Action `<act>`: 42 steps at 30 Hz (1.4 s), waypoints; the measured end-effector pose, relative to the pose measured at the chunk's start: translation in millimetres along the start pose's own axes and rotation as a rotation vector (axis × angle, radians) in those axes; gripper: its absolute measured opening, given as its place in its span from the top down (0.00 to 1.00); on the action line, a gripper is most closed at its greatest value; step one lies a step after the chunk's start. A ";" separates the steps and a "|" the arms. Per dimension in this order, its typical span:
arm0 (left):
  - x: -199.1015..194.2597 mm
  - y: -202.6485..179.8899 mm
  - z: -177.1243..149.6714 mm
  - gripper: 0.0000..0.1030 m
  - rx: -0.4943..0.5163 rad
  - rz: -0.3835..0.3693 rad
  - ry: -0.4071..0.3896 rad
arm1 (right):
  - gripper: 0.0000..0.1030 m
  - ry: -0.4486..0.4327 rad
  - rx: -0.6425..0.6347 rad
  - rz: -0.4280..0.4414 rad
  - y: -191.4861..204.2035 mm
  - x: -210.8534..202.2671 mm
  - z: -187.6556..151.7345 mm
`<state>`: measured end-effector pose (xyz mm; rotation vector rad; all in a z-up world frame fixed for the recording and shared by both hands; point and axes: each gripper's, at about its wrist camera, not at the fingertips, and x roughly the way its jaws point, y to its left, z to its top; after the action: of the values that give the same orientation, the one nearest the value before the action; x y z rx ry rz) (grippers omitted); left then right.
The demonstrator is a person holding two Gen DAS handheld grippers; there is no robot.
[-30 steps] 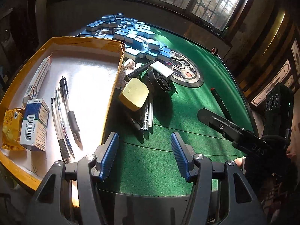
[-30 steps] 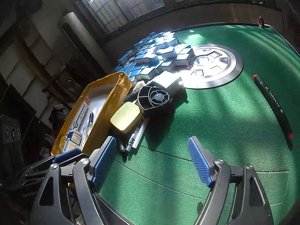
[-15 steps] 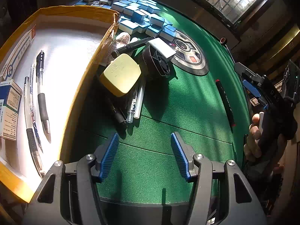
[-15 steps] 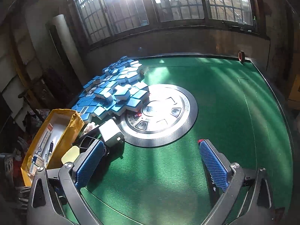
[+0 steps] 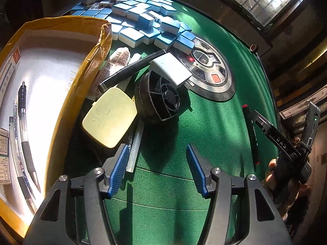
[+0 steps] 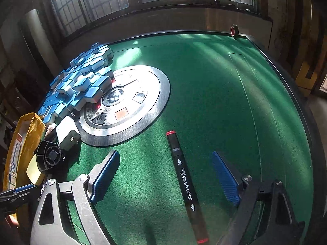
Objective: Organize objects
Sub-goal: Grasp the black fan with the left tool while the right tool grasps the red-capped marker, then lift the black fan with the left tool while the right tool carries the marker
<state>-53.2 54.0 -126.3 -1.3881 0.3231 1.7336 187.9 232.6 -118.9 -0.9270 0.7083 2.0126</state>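
Noting the key relation: one black art marker [image 6: 185,180] lies on the green surface [image 6: 214,94] between our right gripper's [image 6: 163,175] fingers, long axis running away from us, parallel to the pads. The fingers are closing; neither pad touches it. Our left gripper [image 5: 156,168] stands open and empty over bare felt, a clear pen [image 5: 134,147] just beside its left finger. The right hand is nearer.

Counts: one yellow box [image 5: 67,94], one fan [image 5: 161,100], one cream case [image 5: 109,119], one white adapter [image 5: 170,68]; mahjong tiles [image 5: 141,18] uncounted.
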 end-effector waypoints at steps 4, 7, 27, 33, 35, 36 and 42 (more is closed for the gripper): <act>0.6 -1.9 17.2 0.45 0.022 0.042 -0.039 | 0.37 0.046 0.030 -0.010 -7.0 9.6 -2.2; -1.4 -5.8 28.7 0.45 0.054 0.092 -0.104 | 0.44 0.083 0.055 -0.027 -12.3 17.2 -4.0; 22.3 -19.2 23.0 0.57 0.142 0.121 -0.064 | 0.87 0.083 0.057 -0.061 -7.7 18.3 -8.1; 26.8 -22.5 14.7 0.58 0.145 0.110 -0.089 | 0.87 0.086 0.077 -0.048 -10.2 17.8 -7.9; 27.4 -20.0 17.2 0.58 0.128 0.091 -0.073 | 0.87 0.084 0.079 -0.048 -10.0 18.0 -7.6; 27.2 -18.2 19.1 0.58 0.118 0.080 -0.062 | 0.87 0.083 0.078 -0.048 -9.8 18.0 -7.7; 31.4 -10.3 28.0 0.53 0.048 0.027 -0.035 | 0.86 0.084 0.084 -0.044 -11.4 18.0 -7.1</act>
<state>-64.1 93.0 -141.3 -1.3233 0.3633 1.7586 192.4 241.1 -139.2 -0.9739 0.8060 1.9000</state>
